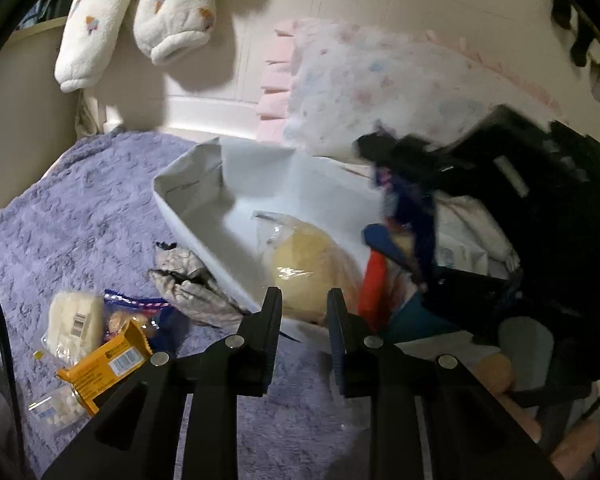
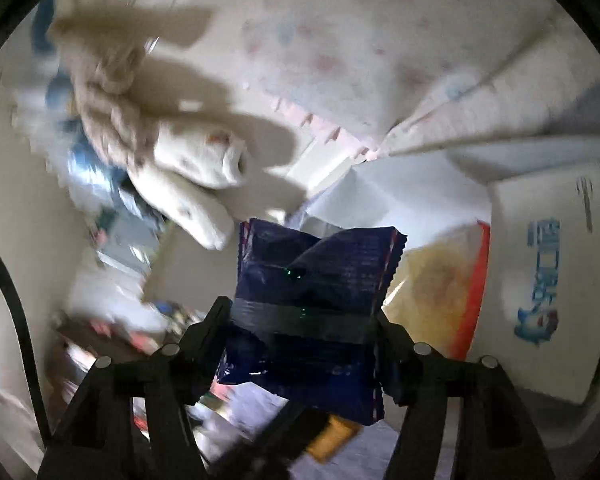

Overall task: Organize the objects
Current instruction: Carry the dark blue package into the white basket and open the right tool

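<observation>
A white fabric bin [image 1: 188, 204] stands on a purple fluffy blanket [image 1: 80, 208] and holds a bagged yellow bun [image 1: 304, 264]. My left gripper [image 1: 304, 300] is open and empty, its fingers just in front of the bin's near wall. My right gripper [image 2: 304, 312] is shut on a dark blue snack packet [image 2: 312, 300]; in the left wrist view the right gripper [image 1: 500, 208] hangs blurred over the bin's right side with that packet [image 1: 412, 216]. A yellow and red packet [image 2: 448, 288] lies beyond it in the bin.
Loose snacks lie on the blanket at left: a white wrapped piece [image 1: 76, 320], an orange box [image 1: 104, 364], a small bag of white bits [image 1: 56, 404], a crumpled grey wrapper [image 1: 192, 284]. A white plush toy [image 1: 140, 16], a pillow [image 1: 380, 80] and a white carton [image 2: 552, 280] stand behind.
</observation>
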The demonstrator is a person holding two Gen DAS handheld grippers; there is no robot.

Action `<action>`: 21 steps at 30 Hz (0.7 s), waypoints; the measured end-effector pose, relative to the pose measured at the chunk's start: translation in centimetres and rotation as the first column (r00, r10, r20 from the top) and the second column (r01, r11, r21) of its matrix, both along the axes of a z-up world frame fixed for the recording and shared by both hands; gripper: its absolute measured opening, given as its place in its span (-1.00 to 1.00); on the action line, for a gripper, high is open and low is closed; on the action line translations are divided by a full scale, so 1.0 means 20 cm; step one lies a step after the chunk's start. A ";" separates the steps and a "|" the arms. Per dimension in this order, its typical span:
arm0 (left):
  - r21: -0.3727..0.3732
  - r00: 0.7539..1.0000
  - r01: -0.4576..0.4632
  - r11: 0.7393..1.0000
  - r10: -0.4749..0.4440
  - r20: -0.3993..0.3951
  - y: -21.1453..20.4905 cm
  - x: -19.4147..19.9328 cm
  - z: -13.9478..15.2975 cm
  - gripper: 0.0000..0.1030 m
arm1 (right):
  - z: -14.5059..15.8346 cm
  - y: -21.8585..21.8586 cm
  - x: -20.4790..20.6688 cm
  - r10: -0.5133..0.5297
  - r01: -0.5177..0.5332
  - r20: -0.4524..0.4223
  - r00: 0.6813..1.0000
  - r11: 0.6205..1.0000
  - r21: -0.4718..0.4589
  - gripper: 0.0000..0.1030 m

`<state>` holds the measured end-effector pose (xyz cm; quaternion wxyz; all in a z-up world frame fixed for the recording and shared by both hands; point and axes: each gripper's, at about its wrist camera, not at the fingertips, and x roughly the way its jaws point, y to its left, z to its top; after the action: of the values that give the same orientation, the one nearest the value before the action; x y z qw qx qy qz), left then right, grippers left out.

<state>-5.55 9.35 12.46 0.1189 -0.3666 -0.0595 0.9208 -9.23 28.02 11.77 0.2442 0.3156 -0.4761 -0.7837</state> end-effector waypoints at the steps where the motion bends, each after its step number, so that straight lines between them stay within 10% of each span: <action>1: 0.012 1.000 -0.008 1.000 0.008 0.001 -0.02 0.00 0.00 -0.57 | 0.01 0.01 0.01 -0.005 0.005 -0.007 1.000 1.000 -0.003 0.32; 6: 0.012 1.000 -0.011 1.000 0.012 -0.015 -0.02 0.02 0.02 -0.52 | 0.10 -0.01 0.06 -0.061 0.064 -0.071 0.996 0.997 0.049 0.72; 21: -0.051 1.000 0.000 0.999 -0.001 -0.008 0.02 0.05 0.01 -0.52 | 0.13 -0.06 0.06 -0.141 0.129 0.027 0.990 0.957 0.259 0.72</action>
<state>-4.54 9.69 12.71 0.1101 -0.3656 -0.0354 0.9236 -8.09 26.81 14.37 0.1365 0.3290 -0.3967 -0.8460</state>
